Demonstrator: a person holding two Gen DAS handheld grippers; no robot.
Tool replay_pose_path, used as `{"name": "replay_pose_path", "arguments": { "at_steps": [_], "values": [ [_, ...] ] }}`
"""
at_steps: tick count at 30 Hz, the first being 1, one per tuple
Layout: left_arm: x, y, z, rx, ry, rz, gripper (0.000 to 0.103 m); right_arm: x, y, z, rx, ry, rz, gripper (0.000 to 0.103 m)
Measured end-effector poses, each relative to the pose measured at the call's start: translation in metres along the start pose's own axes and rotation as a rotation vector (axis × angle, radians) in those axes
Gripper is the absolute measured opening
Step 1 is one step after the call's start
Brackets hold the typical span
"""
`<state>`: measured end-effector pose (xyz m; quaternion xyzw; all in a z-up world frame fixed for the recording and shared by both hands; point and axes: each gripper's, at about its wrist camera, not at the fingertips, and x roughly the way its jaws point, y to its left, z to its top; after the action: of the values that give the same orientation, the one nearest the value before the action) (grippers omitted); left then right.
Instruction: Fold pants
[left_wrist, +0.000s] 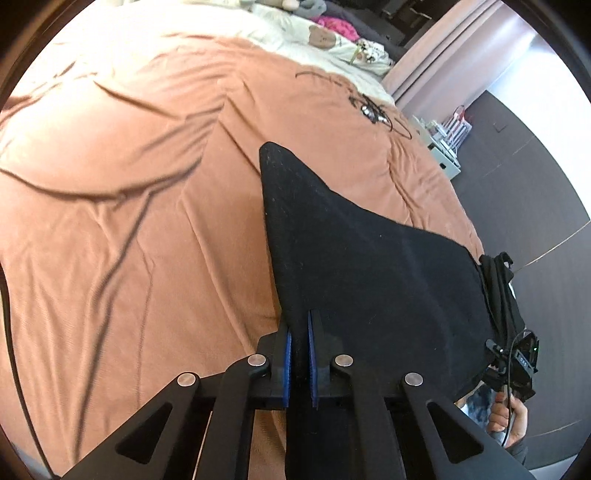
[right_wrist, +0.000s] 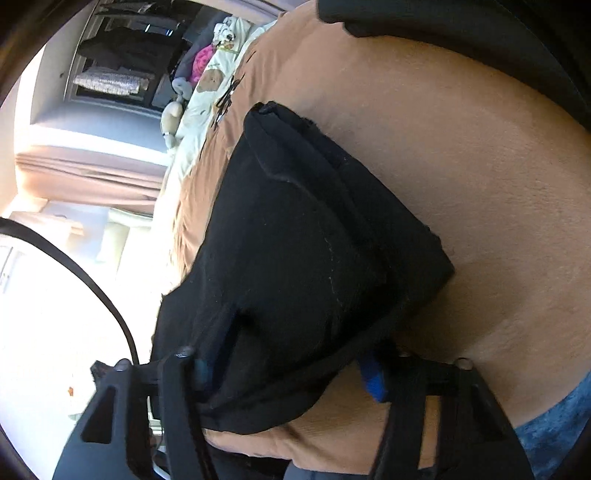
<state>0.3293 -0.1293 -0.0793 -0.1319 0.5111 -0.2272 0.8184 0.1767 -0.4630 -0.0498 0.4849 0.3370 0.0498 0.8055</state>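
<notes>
Black pants (left_wrist: 362, 258) lie on a bed with an orange-brown cover (left_wrist: 129, 221), near its right edge, one narrow end pointing up the bed. My left gripper (left_wrist: 300, 354) is shut on the near edge of the pants, and black fabric shows between its blue pads (left_wrist: 287, 354). In the right wrist view the pants (right_wrist: 303, 258) form a thick folded bundle. My right gripper (right_wrist: 288, 373) stands open around that bundle's near end. Its left pad is half buried in cloth and its right pad (right_wrist: 373, 376) sits just beside the fabric edge.
A person's hand (left_wrist: 506, 417) holds the other gripper's handle at the bed's right edge. A black cord tangle (left_wrist: 373, 110) lies farther up the cover. White bedding and a pink item (left_wrist: 340, 29) sit at the head. Curtains (left_wrist: 443, 66) and a box (left_wrist: 443, 147) stand beside the bed.
</notes>
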Motion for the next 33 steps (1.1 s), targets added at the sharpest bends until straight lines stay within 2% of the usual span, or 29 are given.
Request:
{"name": "replay_pose_path", "arguments": {
  "at_steps": [5,10,16,20,21,23,24,28,33],
  "values": [
    [-0.025,0.011,0.009,0.005,-0.03,0.017,0.007,0.0,0.016,-0.008,-0.058,0.011,-0.001,0.049],
    [-0.045,0.032,0.018,-0.007,-0.049,0.051,0.007,0.009,0.027,-0.019,-0.095,0.004,-0.087,0.049],
    [-0.064,0.058,0.028,-0.034,-0.072,0.091,0.007,0.028,0.054,-0.032,-0.176,0.053,-0.095,0.049],
    [-0.079,0.077,0.031,-0.041,-0.09,0.124,0.007,0.03,0.073,-0.032,-0.215,0.025,-0.132,0.049],
    [-0.083,0.083,0.032,-0.048,-0.094,0.129,0.007,0.03,0.078,-0.036,-0.219,0.012,-0.139,0.045],
    [-0.089,0.096,0.034,-0.063,-0.096,0.136,0.007,0.029,0.083,-0.04,-0.23,-0.009,-0.171,0.03],
    [-0.09,0.099,0.033,-0.065,-0.093,0.137,0.007,0.028,0.084,-0.047,-0.234,-0.001,-0.169,0.027],
    [-0.095,0.114,0.029,-0.066,-0.079,0.142,0.007,0.045,0.1,-0.064,-0.299,0.028,-0.214,0.022],
    [-0.1,0.139,0.025,-0.105,-0.077,0.162,0.007,0.053,0.118,-0.072,-0.303,0.073,-0.192,0.021]
  ]
}}
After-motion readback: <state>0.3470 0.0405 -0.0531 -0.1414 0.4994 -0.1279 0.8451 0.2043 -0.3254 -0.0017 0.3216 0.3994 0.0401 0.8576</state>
